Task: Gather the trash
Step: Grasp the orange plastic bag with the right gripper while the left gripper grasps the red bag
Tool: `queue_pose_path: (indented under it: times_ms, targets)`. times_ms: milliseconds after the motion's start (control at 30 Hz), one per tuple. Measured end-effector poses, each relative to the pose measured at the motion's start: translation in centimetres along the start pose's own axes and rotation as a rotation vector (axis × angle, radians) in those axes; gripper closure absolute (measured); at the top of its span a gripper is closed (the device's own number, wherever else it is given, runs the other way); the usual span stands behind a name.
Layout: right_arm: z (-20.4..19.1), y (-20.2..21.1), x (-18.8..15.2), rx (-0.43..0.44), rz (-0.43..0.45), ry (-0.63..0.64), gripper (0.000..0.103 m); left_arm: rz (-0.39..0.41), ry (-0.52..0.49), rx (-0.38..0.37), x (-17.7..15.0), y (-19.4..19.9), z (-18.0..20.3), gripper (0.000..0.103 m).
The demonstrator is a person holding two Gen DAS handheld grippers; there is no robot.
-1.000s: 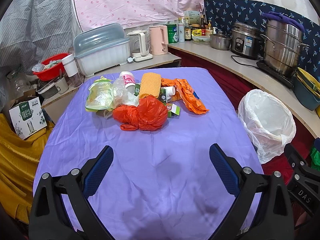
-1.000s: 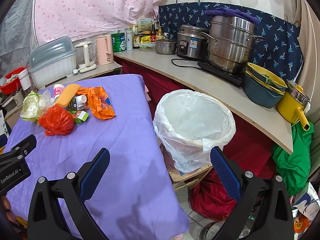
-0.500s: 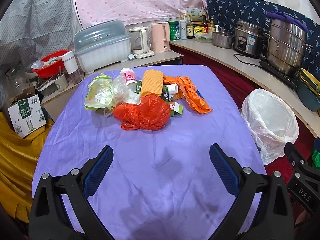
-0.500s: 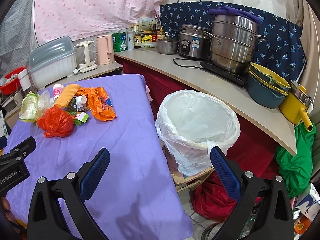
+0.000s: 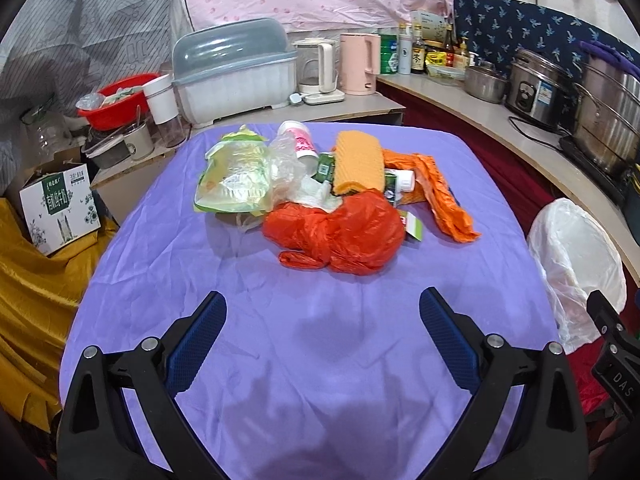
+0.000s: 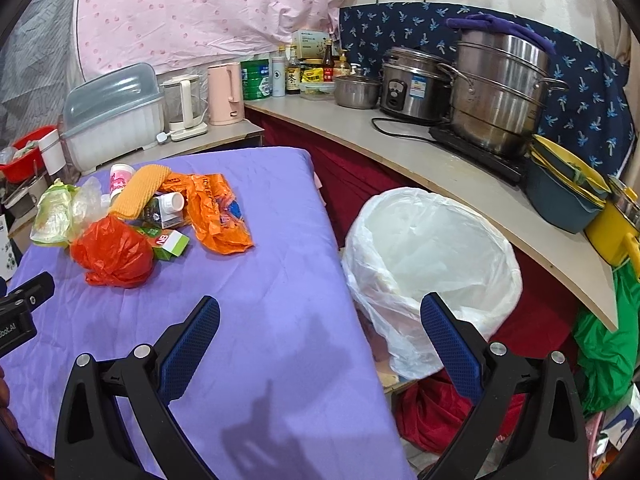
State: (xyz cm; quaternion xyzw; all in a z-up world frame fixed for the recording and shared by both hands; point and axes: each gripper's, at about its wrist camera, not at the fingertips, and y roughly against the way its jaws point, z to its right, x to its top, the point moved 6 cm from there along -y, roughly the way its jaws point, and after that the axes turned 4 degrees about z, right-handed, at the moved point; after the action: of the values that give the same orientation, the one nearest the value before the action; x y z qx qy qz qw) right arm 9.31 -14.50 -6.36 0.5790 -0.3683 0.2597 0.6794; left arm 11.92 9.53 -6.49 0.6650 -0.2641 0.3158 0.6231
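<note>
A pile of trash lies on the purple table: a red plastic bag, an orange wrapper, a yellow sponge-like pad, a green-yellow pouch, a pink-white cup and small green cartons. The pile also shows in the right wrist view, with the red bag nearest. A bin lined with a white bag stands right of the table, also in the left wrist view. My left gripper is open and empty, short of the pile. My right gripper is open and empty over the table's right edge.
A counter curves behind the bin with steel pots, a rice cooker and stacked bowls. A dish box, kettles and a red basin stand behind the table. A cardboard box sits at left on yellow cloth.
Both grippers have drifted slightly; the left view has tilted up and neared the pile a little. Both stay open and empty. The trash has not moved.
</note>
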Motion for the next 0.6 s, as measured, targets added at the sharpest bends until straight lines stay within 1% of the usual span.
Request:
queue_pose_path:
  times_ms: [167, 267, 433, 467, 533, 600]
  targets:
    - [-2.3, -3.5, 0.9, 0.054, -0.017, -0.009, 0.007, -0.011, 0.038, -0.004, 1.0, -2.4, -1.1, 0.01]
    - [-3.7, -6.0, 1.4, 0.086, -0.038, -0.02, 0.007, -0.018, 0.05, -0.01, 1.6, -3.7, -1.2, 0.01]
    - [-6.5, -9.8, 2.3, 0.138, -0.055, -0.027, 0.011, -0.038, 0.07, -0.021, 2.4, -6.6, -0.9, 0.01]
    - [-7.0, -10.4, 2.5, 0.145, -0.056, -0.022, 0.012, -0.043, 0.071, -0.026, 2.5, -7.3, -0.7, 0.01]
    - [-8.1, -11.7, 2.8, 0.151, -0.057, -0.004, 0.019, -0.05, 0.072, -0.028, 2.7, -8.3, -0.5, 0.01]
    - [-9.1, -13.2, 3.0, 0.149, -0.067, 0.012, 0.022, -0.055, 0.072, -0.03, 2.9, -9.2, -0.2, 0.011]
